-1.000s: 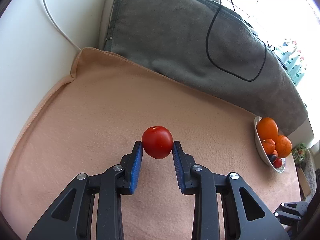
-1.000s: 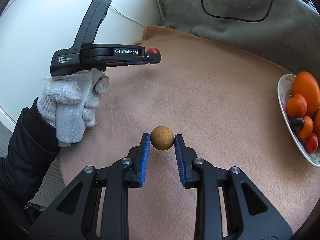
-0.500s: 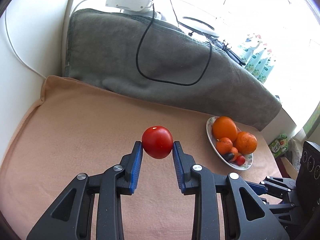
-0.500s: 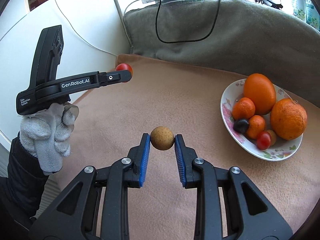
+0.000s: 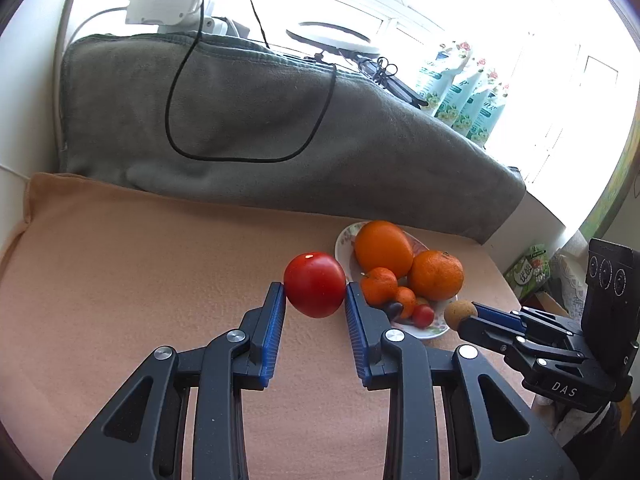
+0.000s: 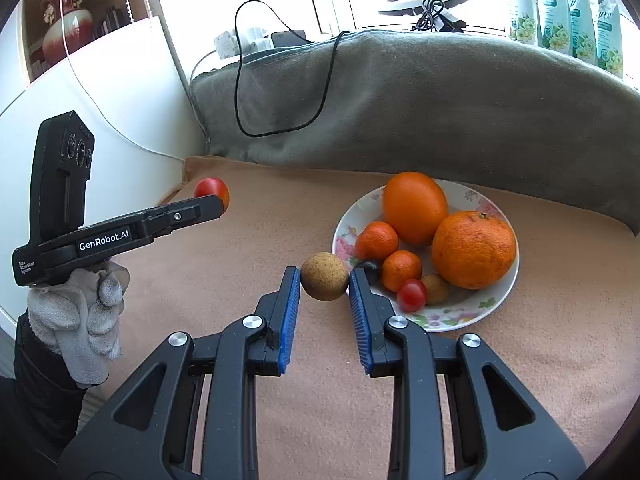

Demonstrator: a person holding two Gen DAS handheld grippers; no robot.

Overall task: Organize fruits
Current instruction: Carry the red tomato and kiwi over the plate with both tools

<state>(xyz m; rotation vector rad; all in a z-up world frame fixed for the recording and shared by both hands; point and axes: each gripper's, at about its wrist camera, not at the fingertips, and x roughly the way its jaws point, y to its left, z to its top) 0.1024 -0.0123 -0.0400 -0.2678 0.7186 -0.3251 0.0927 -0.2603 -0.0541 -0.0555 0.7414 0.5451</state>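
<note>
A peach cloth [image 6: 248,264] covers the tabletop. Nearest, the left hand-held gripper [image 5: 315,308] clamps a red tomato [image 5: 315,284], and the right hand-held gripper [image 6: 324,292] clamps a small brown fruit [image 6: 324,276] just beside the flowered plate [image 6: 460,312] of oranges [image 6: 473,249]. A grey blanket [image 6: 420,104] lies behind.

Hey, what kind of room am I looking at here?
Probably a lived-in home room beside a window: a cloth-covered table with a floral plate of fruit, a bright window sill holding a power strip, and a shelf with a red vase.
</note>
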